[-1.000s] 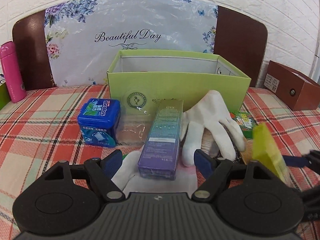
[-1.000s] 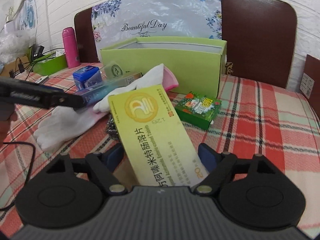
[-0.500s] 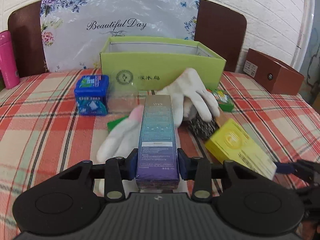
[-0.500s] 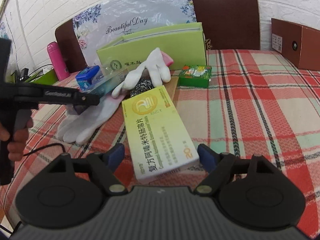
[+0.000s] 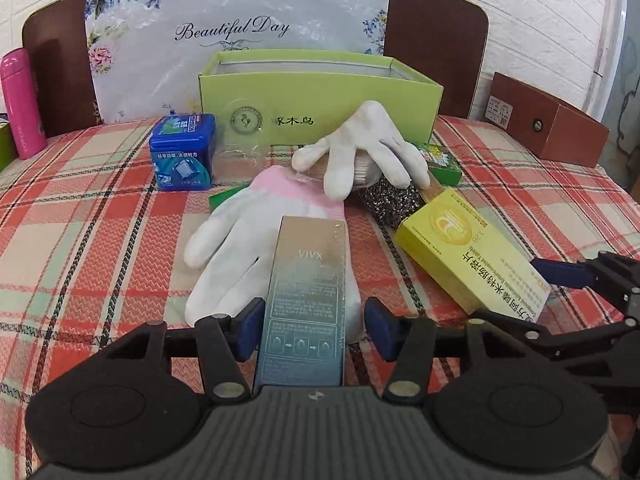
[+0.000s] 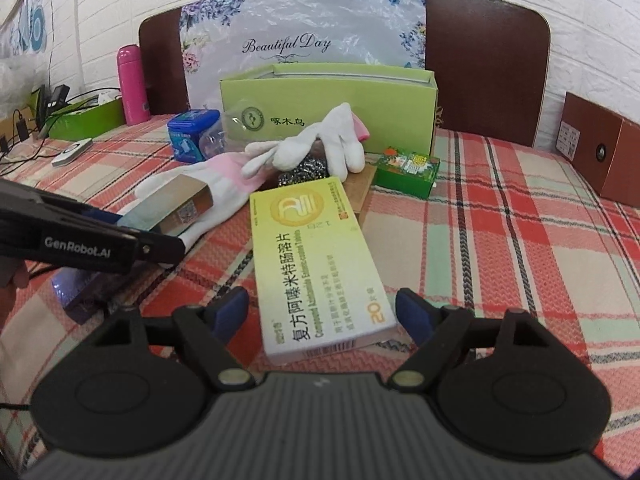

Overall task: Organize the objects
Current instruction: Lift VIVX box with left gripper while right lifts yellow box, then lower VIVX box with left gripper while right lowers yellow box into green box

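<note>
A long VIVX box (image 5: 306,300) lies between the fingers of my left gripper (image 5: 314,328); the left pad touches its side, the right pad stands a little off it. The box rests over a white glove (image 5: 236,248). It also shows in the right wrist view (image 6: 168,204). A yellow medicine box (image 6: 316,264) lies flat on the plaid cloth between the wide-open fingers of my right gripper (image 6: 322,318), touching neither. It shows in the left wrist view (image 5: 472,248) too. An open green box (image 5: 320,108) stands at the back.
A blue mint tin (image 5: 182,152), a second white glove (image 5: 360,152) over a steel scourer (image 5: 386,202), a small green packet (image 5: 440,160) and a clear plastic wrapper lie before the green box. A pink bottle (image 5: 22,104) stands far left, a brown box (image 5: 548,120) far right.
My left gripper closed on the VIVX box, pulled back with it, and has now loosened. My right gripper stayed open; the yellow box went from tilted up to lying flat on the cloth.
</note>
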Motion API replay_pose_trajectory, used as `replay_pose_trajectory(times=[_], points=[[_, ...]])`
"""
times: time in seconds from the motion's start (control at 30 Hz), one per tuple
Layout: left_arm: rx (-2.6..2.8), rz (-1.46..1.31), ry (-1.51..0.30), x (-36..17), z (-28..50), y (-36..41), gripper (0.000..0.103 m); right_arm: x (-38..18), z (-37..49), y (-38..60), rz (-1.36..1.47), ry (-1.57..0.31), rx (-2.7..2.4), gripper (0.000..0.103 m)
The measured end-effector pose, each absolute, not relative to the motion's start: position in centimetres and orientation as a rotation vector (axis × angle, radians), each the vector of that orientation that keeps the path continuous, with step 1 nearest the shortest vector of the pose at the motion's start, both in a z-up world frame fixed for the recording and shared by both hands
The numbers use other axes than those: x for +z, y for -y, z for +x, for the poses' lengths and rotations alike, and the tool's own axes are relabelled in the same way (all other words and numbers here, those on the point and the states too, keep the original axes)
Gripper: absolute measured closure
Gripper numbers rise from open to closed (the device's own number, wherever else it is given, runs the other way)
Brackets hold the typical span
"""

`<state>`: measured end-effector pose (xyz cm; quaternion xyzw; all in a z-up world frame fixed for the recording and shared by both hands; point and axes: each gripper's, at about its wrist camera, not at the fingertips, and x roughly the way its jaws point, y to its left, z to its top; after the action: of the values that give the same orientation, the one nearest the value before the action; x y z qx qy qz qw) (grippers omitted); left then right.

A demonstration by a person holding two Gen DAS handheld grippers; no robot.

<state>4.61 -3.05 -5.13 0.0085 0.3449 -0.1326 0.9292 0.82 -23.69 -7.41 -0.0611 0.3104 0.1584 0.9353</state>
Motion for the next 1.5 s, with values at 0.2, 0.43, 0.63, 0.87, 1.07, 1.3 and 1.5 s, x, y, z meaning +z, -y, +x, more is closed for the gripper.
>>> replay_pose_trajectory(times=[0.2, 0.43, 0.63, 0.87, 1.07, 1.3, 1.5], points=[[-0.276, -0.004, -0.723, -5.3, 4.1, 2.3, 0.046, -7.8, 2.2, 23.2, -0.151, -0.639, 0.349, 0.026], [-0.280, -0.022, -0.725, -5.3, 4.2, 2.3, 0.049, -8.2, 2.5, 22.9, -0.159, -0.637, 0.367, 0.033], [-0.287, -0.055, -0.726, -5.0, 4.1, 1.8, 0.062, -7.8, 2.1, 23.0, -0.136, -0.638, 0.376, 0.035], [-0.352, -0.057, -0.684, -3.1, 3.5, 2.0, 0.062, -5.9, 1.5, 23.3, -0.085, -0.622, 0.422, 0.037], [-0.394, -0.041, -0.616, -0.6, 4.0, 2.3, 0.062, -3.7, 1.8, 24.2, -0.029, -0.590, 0.450, 0.037], [-0.419, -0.043, -0.537, 2.7, 6.2, 2.4, 0.062, -0.7, 3.8, 25.4, 0.009, -0.520, 0.445, 0.037], [-0.396, -0.028, -0.498, 5.1, 10.7, 3.4, 0.062, 1.8, 7.8, 25.9, 0.007, -0.452, 0.408, 0.037]])
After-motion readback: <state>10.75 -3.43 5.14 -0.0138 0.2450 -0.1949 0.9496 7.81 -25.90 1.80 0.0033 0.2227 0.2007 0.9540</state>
